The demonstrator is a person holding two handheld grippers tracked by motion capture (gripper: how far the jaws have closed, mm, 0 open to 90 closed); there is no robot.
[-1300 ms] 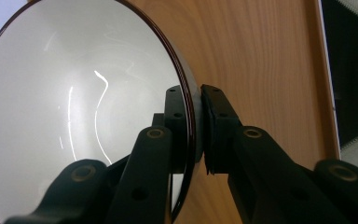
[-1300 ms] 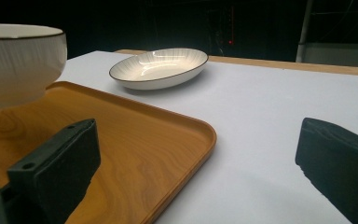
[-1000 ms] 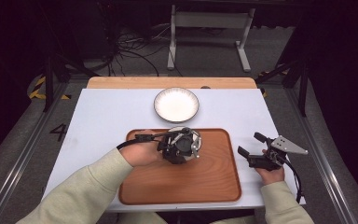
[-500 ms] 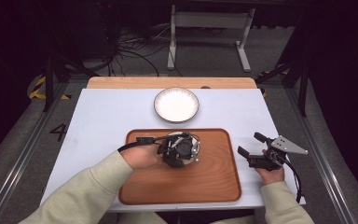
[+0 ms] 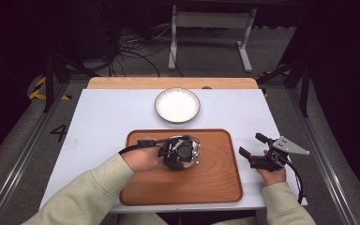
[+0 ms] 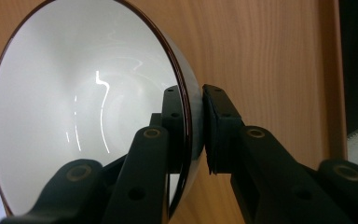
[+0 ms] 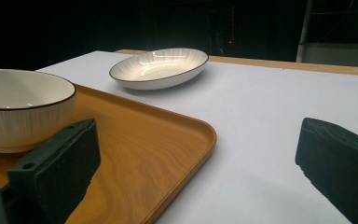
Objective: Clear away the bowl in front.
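Note:
A white bowl with a dark rim [image 6: 74, 116] rests on the wooden tray [image 5: 215, 173], near its back edge. My left gripper [image 5: 186, 153] is shut on the bowl's rim, with one jaw inside the bowl and the other against its outer wall. In the high view the gripper covers most of the bowl [image 5: 196, 151]. My right gripper [image 5: 250, 144] stands open just right of the tray with nothing between its jaws. It faces the bowl [image 7: 23, 107] across the tray's corner [image 7: 177, 135].
A shallow white plate [image 5: 177, 105] with a dark rim lies on the white table [image 5: 98, 117] behind the tray. It also appears in the right gripper view as the plate [image 7: 158, 65]. A wooden strip edges the table's far side.
My left gripper and the bowl have shifted slightly toward the person over the tray. The right gripper has stayed put.

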